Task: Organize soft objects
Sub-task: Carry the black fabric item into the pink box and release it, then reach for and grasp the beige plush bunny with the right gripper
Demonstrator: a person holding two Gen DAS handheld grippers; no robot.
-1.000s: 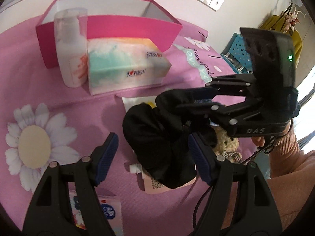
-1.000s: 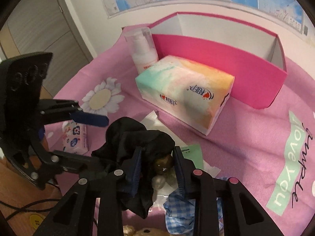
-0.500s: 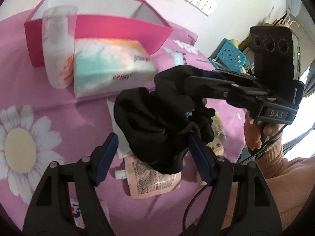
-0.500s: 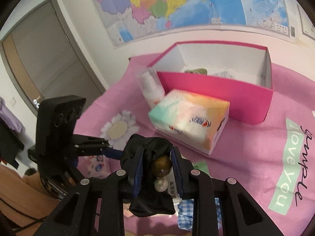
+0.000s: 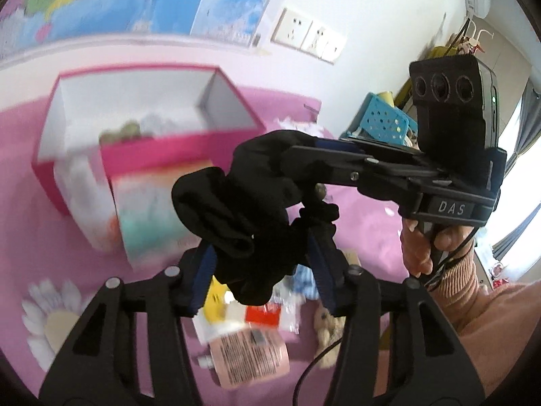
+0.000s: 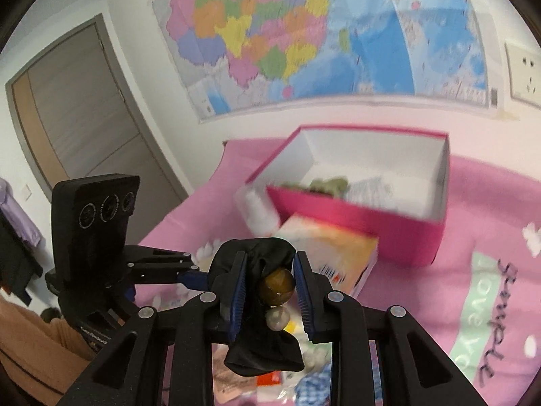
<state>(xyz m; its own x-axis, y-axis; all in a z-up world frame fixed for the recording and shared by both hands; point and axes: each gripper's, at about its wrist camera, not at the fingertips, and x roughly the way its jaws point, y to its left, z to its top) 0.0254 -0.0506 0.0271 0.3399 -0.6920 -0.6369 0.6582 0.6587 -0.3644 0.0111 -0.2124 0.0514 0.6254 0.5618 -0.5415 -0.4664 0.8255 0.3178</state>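
A black fabric scrunchie with a brown bead and a pearl hangs in the air above the pink cloth. My right gripper is shut on it, the beads between its blue pads. In the left wrist view that gripper reaches in from the right with the scrunchie bunched at its tips. My left gripper is closing from below, its pads against the lower folds. The open pink box stands behind, with a few items inside.
A tissue pack and a white pump bottle stand before the box. Below the grippers lie a pink pouch, a small teddy bear and blue checked cloth. A blue basket sits beyond the table's right edge.
Both grippers have risen with the scrunchie, lifting it off the pile. The left jaws have narrowed onto its lower part. Both views now tilt up toward the wall map.
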